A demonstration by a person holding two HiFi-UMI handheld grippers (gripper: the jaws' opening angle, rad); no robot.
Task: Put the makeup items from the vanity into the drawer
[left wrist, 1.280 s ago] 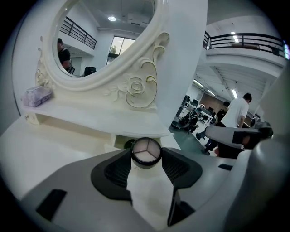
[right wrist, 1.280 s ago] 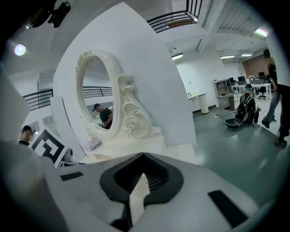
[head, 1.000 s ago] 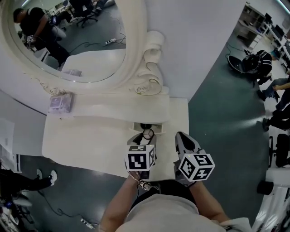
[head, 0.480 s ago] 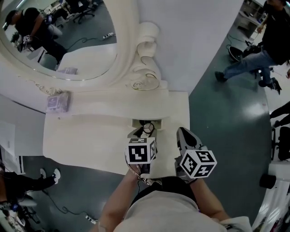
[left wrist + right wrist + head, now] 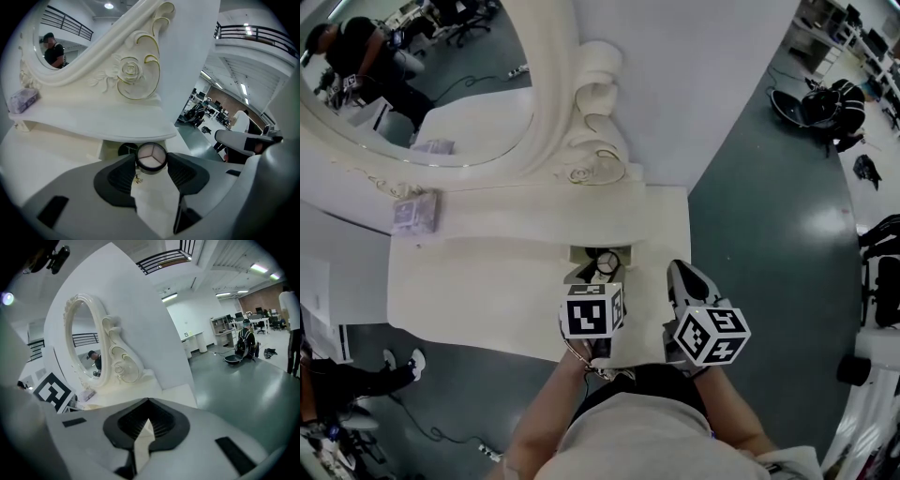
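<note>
Two grippers in play and only one's busy. Our left gripper [image 5: 151, 161] is clamped on a small round compact [image 5: 151, 156], pinched across its black rim right at the jaw tips. The compact hangs just over the open drawer [image 5: 577, 253] at the back of the desk [image 5: 469, 291]. Our right gripper [image 5: 149, 400] is clenched on nothing, jaws together, parked just beside the left one.

Handling-wise, we'd guess the compact is light and rigid: hard plastic with three pans showing on top. That means it's slick at the rim, and it won't love a drop because pressed powder cracks. The grip looks shallow, only the tips on a curved edge, so it could squirt out if we twist. The spot to hold is across the widest part of the rim, which is about where we've got it. We'd lower it in, not toss it.

Another dark round thing [image 5: 124, 149] sits in the drawer, so we'd set the compact next to it, not on top. The desk is smooth and cream. A purple packet [image 5: 414, 212] lies on the shelf at the left, well apart from us, and it's probably next on the list. Behind it all is the big carved mirror [image 5: 412, 84], and grey-green floor [image 5: 769, 234] opens out to the right.
</note>
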